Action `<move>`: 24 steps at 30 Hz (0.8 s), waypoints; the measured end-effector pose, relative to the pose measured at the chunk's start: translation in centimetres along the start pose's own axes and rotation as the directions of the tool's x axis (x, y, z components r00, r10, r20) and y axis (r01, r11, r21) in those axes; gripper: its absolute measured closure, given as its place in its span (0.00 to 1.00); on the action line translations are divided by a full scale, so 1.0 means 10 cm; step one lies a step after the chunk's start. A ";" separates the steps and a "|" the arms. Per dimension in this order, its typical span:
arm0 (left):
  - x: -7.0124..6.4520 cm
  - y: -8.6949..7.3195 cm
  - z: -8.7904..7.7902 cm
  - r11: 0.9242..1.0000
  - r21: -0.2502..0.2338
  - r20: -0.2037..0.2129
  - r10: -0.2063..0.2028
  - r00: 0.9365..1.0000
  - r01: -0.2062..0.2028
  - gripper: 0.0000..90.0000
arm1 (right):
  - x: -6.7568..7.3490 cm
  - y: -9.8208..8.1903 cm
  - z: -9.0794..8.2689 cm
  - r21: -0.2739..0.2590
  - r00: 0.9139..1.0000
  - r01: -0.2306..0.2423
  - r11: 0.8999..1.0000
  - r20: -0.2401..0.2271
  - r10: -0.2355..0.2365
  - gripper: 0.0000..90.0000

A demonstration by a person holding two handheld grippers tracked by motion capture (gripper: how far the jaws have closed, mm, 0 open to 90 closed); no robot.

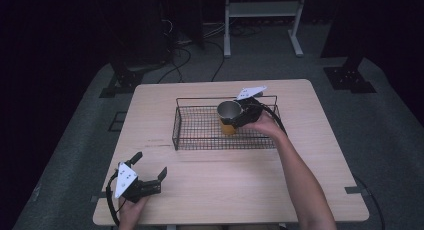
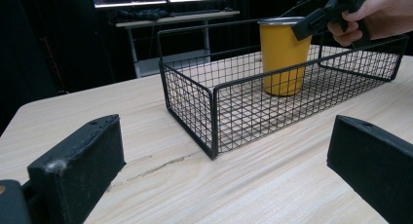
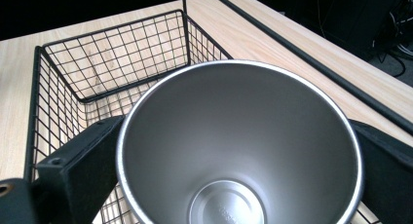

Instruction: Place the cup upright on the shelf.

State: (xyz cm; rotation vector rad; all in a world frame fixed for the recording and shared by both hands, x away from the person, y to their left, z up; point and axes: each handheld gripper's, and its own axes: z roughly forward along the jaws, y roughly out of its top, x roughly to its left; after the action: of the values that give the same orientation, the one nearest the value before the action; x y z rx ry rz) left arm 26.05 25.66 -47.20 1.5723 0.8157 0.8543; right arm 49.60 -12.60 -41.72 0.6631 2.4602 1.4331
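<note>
standing upright inside the black wire basket, the yellow cup with its steel-coloured inside sits toward the basket's 3 o'clock half in the high view. your right gripper reaches in from 3 o'clock, its jaws spread on either side of the cup's rim, just beside it, so the cup rests on the basket floor released. your left gripper rests at 7 o'clock on the wooden table, well apart from the basket, its jaws wide and holding nothing.

Cup – brushed metal inside; basket – black wire.
</note>
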 end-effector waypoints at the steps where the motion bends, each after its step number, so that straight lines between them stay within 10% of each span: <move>1: 0.00 0.00 0.00 1.000 0.000 0.000 0.000 1.000 0.000 0.00 | 0.00 0.01 -0.01 0.001 1.000 0.002 1.000 0.002 -0.002 0.01; 24: 0.00 0.00 0.01 1.000 0.004 -0.004 0.002 1.000 -0.002 0.00 | 0.02 0.12 -0.21 -0.092 1.000 -0.008 0.996 0.007 0.008 0.00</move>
State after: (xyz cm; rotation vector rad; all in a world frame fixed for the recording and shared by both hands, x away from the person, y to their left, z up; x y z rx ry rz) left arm 26.14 25.57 -47.19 1.5751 0.8192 0.8586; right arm 48.89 -13.62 -39.61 0.6586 2.3723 1.5333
